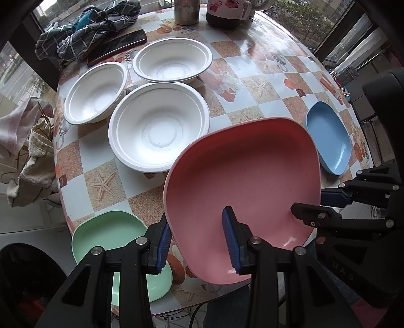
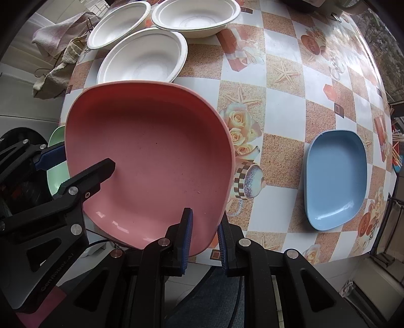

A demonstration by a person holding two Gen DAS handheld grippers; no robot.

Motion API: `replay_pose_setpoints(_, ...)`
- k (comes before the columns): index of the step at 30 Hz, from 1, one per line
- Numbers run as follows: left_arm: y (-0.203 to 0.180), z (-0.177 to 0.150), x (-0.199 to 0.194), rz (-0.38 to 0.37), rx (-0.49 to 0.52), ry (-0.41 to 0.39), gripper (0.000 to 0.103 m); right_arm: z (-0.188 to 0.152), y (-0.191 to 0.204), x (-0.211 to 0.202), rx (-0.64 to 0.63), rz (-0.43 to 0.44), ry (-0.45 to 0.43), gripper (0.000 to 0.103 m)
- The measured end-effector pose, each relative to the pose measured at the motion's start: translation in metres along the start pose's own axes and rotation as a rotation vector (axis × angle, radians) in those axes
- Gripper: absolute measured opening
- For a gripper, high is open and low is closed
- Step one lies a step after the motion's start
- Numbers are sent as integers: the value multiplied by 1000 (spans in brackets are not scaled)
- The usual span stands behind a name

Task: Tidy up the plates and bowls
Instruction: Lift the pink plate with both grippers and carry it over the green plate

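1. Currently the pink plate (image 1: 242,181) hangs tilted above the counter (image 1: 252,75), gripped at two edges by both hand-held grippers.
2. Left hand-held gripper (image 1: 197,242): narrow, blue pads pinching the plate's near-left rim, one finger under, one inside the dish.
3. Right hand-held gripper (image 2: 204,242): clamped nearly closed on the plate's near-right rim; in the left wrist view it comes in from the right side.
4. Green plate (image 1: 111,232) lies flat on the counter just left of and below the left hand-held gripper, partly hidden by its finger.
5. Blue plate (image 2: 335,181) sits flat on the counter, well to the right of the right hand-held gripper, apart from the pink one.
6. Three white bowls (image 1: 159,131) cluster ahead of the left hand-held gripper, rims touching or nearly so; nearest one is partly behind the pink plate's far edge.
7. Farther out: dark checked cloth (image 1: 85,32) w/ a phone (image 1: 118,45) beside it, metal cup (image 1: 186,12), jug (image 1: 224,12) at the counter's far edge.
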State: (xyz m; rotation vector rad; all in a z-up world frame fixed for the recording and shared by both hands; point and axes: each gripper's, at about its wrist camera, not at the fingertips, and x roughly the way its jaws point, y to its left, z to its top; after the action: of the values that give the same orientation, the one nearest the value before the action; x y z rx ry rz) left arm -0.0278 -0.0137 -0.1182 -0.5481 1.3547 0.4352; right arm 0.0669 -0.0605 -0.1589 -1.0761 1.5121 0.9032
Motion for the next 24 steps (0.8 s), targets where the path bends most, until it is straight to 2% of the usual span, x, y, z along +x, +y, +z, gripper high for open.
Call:
replay_pose_setpoints(9,-4,9,11,6,-14,-22,42,-2,5,-7,-18,-20,-12,22)
replay_pose_setpoints(11,-25,29,37,12,-17,-22,42,-2,7,-7,-23,-24,-14,22)
replay_pose_setpoints(13,-28,33,42,13,-25,-23,42,-1,10,-7,-30,-28,-14,22)
replay_pose_setpoints(24,-11,34,35,25,-76,-54,42,7,25,-15,-84,-50,-37,22)
